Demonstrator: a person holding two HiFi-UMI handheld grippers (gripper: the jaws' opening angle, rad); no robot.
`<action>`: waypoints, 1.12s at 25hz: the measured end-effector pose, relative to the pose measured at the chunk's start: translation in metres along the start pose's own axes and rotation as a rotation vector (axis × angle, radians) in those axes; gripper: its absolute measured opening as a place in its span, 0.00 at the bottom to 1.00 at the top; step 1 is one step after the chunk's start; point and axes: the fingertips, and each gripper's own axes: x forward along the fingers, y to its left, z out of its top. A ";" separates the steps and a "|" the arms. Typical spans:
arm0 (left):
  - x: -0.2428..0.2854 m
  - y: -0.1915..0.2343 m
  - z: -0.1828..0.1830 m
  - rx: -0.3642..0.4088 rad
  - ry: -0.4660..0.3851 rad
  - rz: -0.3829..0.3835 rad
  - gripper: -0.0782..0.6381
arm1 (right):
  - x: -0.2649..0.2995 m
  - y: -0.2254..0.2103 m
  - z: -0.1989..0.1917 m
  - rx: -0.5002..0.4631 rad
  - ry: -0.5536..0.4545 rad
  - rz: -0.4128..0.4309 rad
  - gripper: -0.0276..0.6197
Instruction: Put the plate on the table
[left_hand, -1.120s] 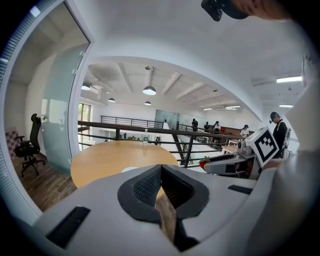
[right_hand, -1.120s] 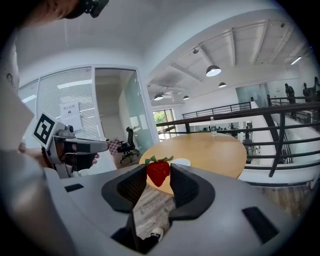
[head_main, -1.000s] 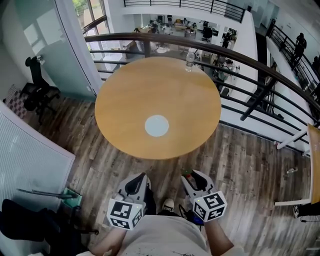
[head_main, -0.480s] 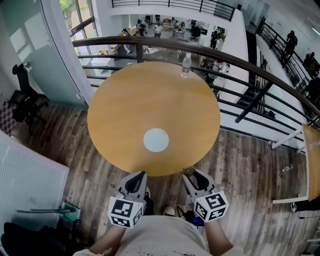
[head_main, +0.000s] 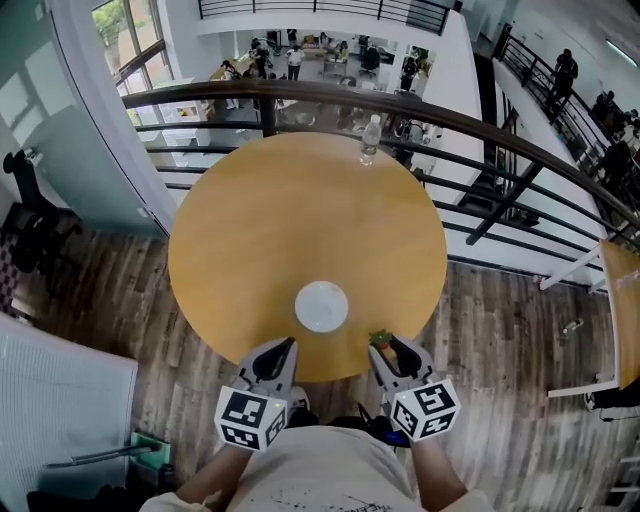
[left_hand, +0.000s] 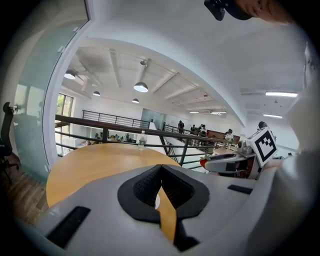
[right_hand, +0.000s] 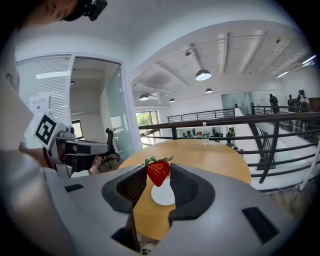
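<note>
Plate: the small round white plate (head_main: 321, 306) lies flat on the round wooden surface (head_main: 300, 210), near its near edge and about midway along it. Judged from this, the plate is already set down.
Right gripper: the right gripper (head_main: 388, 350) is clenched on a red strawberry with green leaves (right_hand: 158, 171). The berry sits between the tips of the two black pads, with its leaves up.
Left gripper: the left gripper (head_main: 283, 350) is closed, its pad tips meet and nothing is between them. It hovers over the near edge of the surface, just beside the plate.
Other things: a clear plastic water bottle (head_main: 370, 139) stands upright at the far edge of the surface, well apart from the plate.
Step in hand: probably to bring the strawberry to the plate, though the task sentence does not name this.
How to do it well: carry the berry forward and a little toward the left until it is over the middle of the plate, lower it close to the plate, and only then release, so it does not roll off. The grip should stay light, because the berry looks soft.
Change from the earlier frame: the surface fills more of the head view, and the plate is nearer to both grippers. Their tips were over the wooden floor; now they reach over the near edge. The strawberry is in the right gripper in both frames.
</note>
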 end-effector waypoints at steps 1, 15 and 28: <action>0.001 0.004 0.002 0.000 0.001 -0.007 0.14 | 0.004 0.001 0.001 0.004 0.000 -0.007 0.29; 0.040 0.031 0.025 -0.029 0.001 -0.020 0.14 | 0.040 -0.019 0.025 -0.009 0.015 -0.014 0.29; 0.068 0.035 0.029 -0.093 0.018 0.049 0.14 | 0.068 -0.047 0.043 -0.034 0.034 0.064 0.28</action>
